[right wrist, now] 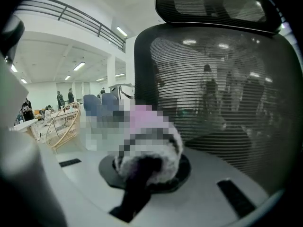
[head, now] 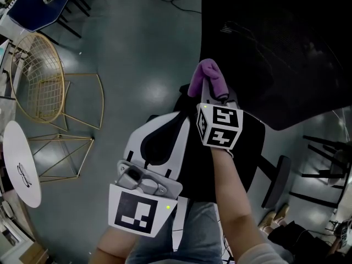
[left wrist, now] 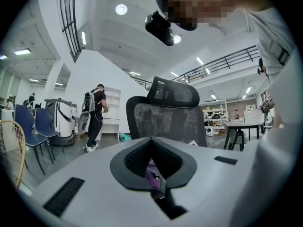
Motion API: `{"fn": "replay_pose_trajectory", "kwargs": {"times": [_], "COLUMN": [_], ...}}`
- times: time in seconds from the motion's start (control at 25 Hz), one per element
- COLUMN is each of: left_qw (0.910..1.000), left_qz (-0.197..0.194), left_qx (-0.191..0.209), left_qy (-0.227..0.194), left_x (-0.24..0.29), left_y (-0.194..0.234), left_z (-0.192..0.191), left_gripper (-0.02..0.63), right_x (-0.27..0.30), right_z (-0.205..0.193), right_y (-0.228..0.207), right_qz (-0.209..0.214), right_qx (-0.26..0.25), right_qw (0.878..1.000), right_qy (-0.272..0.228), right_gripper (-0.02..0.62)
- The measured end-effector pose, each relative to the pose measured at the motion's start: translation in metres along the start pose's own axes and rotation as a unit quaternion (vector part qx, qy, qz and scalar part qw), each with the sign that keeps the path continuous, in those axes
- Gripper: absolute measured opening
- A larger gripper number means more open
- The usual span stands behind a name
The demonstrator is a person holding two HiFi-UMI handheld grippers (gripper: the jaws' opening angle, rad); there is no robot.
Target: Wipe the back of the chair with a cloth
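A black mesh office chair stands in front of me: its back (right wrist: 213, 93) and headrest (right wrist: 218, 8) fill the right gripper view, close ahead. From the left gripper view the chair back (left wrist: 163, 117) is farther off. A purple cloth (head: 206, 76) is bunched in my right gripper (head: 212, 89), which is shut on it; the cloth (right wrist: 151, 126) sits just short of the mesh, and contact cannot be told. My left gripper (head: 179, 120) hangs lower and to the left, jaws together, with a small purple scrap (left wrist: 154, 174) in the recess between them.
A gold wire chair (head: 38, 78) and a white round table (head: 22, 164) stand to the left, blue chairs (head: 38, 7) at top left. A large black area (head: 275, 48) covers the floor at upper right. A person (left wrist: 97, 117) stands far off.
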State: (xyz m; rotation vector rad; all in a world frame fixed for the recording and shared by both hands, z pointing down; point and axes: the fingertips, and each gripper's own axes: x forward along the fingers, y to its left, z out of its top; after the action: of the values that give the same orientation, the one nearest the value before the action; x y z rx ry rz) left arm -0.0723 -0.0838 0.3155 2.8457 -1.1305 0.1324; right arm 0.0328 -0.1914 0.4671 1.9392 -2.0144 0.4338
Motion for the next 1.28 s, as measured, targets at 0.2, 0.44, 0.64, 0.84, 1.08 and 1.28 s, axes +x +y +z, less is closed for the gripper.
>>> {"fn": "replay_pose_trajectory", "kwargs": {"times": [0.2,0.44,0.64,0.84,1.08,1.28], "left_qw": [1.0000,1.0000,0.9999,0.9999,0.9998,0.9994], "left_qz": [0.001,0.001,-0.002,-0.005,-0.016,-0.030], "left_qx": [-0.003,-0.004,-0.005,-0.003,-0.002,0.001], "left_qy": [0.003,0.007,0.013,0.015,0.015,0.019], "left_x": [-0.003,-0.002,-0.001,0.003,0.009,0.019], "left_y": [0.005,0.003,0.002,0.001,-0.011,-0.027], "left_z": [-0.005,-0.010,-0.014,-0.015,-0.013,-0.015], "left_gripper": [0.012,0.012,0.012,0.012,0.012,0.012], "right_x": [0.003,0.004,0.006,0.004,-0.009,-0.018], "right_z": [-0.011,-0.040,-0.041,-0.046,-0.052,-0.061], "right_y": [0.000,-0.006,-0.004,-0.012,-0.041,-0.066], "right_qz": [-0.007,-0.012,-0.011,-0.017,-0.038,-0.054], "right_qx": [0.001,0.005,0.006,0.008,0.018,0.020], "right_qw": [1.000,0.999,0.999,0.999,0.999,0.998], "right_qy": [0.006,0.033,0.032,0.032,0.033,0.037], "right_gripper": [0.043,0.043,0.043,0.043,0.043,0.043]}}
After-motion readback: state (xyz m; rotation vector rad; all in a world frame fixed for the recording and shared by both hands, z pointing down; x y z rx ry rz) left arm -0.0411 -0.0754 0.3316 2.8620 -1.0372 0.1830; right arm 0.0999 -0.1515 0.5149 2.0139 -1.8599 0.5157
